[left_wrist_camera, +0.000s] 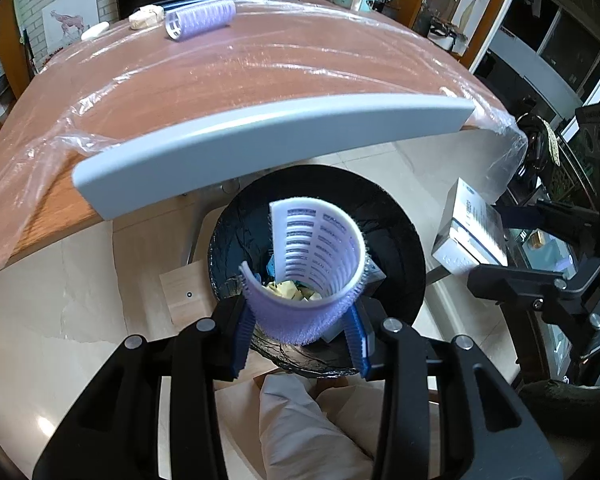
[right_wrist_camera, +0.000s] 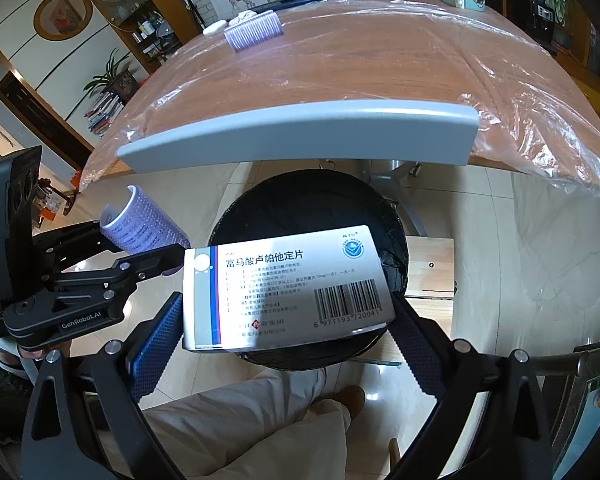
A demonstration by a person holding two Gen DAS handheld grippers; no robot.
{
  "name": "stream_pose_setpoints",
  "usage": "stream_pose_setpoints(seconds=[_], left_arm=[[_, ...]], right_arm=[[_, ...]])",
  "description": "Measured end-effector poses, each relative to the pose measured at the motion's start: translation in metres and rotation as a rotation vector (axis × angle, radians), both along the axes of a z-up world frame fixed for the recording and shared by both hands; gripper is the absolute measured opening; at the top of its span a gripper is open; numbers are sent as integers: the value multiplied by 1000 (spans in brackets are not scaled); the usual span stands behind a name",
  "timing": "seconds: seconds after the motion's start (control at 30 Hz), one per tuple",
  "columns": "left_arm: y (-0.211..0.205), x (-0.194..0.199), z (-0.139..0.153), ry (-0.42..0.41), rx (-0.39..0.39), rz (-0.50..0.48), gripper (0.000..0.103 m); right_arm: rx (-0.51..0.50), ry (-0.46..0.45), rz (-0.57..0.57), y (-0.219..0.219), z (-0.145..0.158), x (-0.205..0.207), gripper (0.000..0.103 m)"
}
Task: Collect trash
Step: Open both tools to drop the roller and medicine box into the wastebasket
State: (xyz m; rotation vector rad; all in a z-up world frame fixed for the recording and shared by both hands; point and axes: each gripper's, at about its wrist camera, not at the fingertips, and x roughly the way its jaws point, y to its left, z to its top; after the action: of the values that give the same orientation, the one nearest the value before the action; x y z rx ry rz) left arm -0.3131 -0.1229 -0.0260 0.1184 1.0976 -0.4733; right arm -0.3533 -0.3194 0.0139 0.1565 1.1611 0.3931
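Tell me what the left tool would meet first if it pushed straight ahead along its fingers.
Probably the trash inside the black-lined bin: the left tool, gripping a purple hair roller, points down into its mouth toward yellowish scraps. Depth is uncertain.

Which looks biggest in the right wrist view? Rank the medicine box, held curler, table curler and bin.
1. Round black-lined trash bin
2. White cardboard medicine box, though nearness to the camera inflates it
3. Purple cylindrical hair curler in the left claw
4. Purple hair curler on the table, farthest away
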Motion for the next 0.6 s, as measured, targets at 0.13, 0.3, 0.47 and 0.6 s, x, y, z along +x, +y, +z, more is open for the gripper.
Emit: stream_pose_setpoints(seconds=[0.13,0.3,0.47,0.6], left_arm=[[-4,4,-6,10,16,-11,41],[-8,10,-12,23,32,-20,41],[-13,17,-18,34,47,-31,41],[-13,23,-23,44,57,-36,41]], right_arm=[[-6,7,1,0,-5,6,96],[-13,15,0,1,-10,12,96],[-20,26,-4,2,-18,19,96],[-27,36,-3,4,-22,22,96]])
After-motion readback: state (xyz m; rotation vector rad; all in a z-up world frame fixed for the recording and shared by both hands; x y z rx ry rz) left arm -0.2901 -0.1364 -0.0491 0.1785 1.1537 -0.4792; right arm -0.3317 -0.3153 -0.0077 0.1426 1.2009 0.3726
